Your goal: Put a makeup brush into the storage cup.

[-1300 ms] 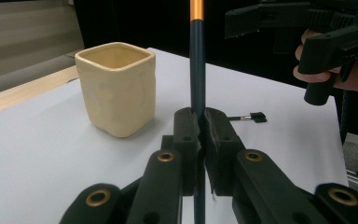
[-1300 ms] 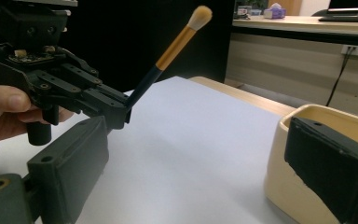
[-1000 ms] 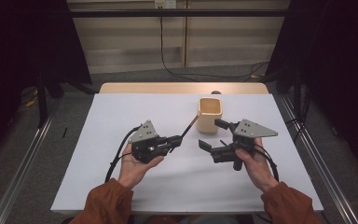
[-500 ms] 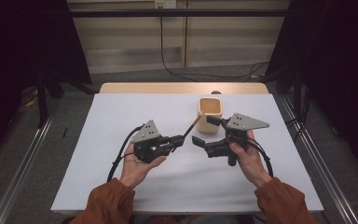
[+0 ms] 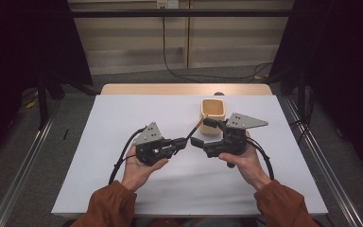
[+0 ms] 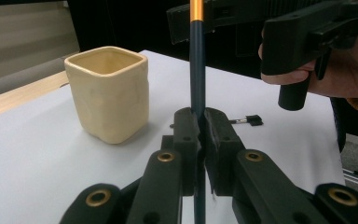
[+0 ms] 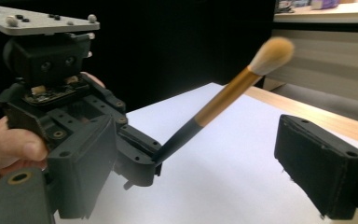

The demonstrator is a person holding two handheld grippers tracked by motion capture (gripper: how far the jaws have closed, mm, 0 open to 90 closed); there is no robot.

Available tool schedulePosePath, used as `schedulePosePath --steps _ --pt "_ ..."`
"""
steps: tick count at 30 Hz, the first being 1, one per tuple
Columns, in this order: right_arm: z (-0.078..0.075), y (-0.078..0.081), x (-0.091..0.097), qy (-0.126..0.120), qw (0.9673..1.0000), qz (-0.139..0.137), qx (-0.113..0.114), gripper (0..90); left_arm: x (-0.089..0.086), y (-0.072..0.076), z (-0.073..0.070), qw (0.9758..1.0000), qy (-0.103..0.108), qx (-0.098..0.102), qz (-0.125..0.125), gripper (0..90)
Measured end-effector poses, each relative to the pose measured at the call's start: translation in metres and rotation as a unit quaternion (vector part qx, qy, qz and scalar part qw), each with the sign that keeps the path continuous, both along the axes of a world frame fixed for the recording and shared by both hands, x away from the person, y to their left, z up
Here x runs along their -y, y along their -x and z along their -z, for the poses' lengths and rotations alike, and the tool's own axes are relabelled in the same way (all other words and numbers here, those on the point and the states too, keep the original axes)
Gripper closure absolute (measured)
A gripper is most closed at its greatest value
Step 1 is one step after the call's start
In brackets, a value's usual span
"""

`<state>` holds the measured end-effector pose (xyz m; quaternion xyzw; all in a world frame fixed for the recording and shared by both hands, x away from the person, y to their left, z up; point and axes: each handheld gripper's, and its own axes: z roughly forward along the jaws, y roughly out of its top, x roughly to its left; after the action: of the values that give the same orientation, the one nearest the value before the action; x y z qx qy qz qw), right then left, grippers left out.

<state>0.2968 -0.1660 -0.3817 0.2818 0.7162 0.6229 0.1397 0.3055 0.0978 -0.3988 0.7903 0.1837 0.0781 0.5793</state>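
1 light, stiff brush (image 7: 223, 100) pinched at its dark handle by left gripper (image 5: 182, 142); right gripper (image 5: 203, 132), mid-frame, jaws spread, closing, nothing between.

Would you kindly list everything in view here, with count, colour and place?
Brush: one, black and gold handle, pale bristles, clamped at its black end in the left gripper, slanting up toward the cup.
Cup: one, cream, square-sided, upright on the far middle of the table.
Table: one, white top with a wooden far edge.
Small black piece: one, lying on the table beyond the jaws; too small to identify.
Left gripper: one, black, shut on the brush handle.
Right gripper: one, black, jaws apart and just closing, either side of the brush without touching.
Hands: two, orange sleeves, at the near edge.
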Motion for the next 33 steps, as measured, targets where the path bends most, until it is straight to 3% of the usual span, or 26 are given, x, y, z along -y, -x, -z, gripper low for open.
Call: schedulePosePath --steps 5,9,16,23,33 --pt "-0.002 -0.001 0.001 -0.012 0.9999 -0.003 0.001 29.6 0.002 0.0 0.001 1.0 -0.001 0.001 0.0 84.3" --pt "-0.005 -0.005 0.002 -0.017 0.9998 -0.009 -0.007 36.9 0.001 0.0 0.0 1.0 0.0 0.004 -0.003 84.2" --pt "0.0 -0.012 0.006 -0.025 0.9989 -0.02 -0.035 46.4 0.003 0.001 0.002 1.0 -0.003 0.002 0.002 84.3" --pt "-0.001 -0.011 0.007 -0.032 0.9979 -0.034 -0.044 53.7 0.004 0.001 0.003 1.0 -0.006 0.003 0.004 84.3" --pt "0.002 -0.014 0.007 -0.038 0.9963 -0.049 -0.059 73.4 0.004 0.0 0.007 0.9999 -0.011 -0.002 0.007 84.2"
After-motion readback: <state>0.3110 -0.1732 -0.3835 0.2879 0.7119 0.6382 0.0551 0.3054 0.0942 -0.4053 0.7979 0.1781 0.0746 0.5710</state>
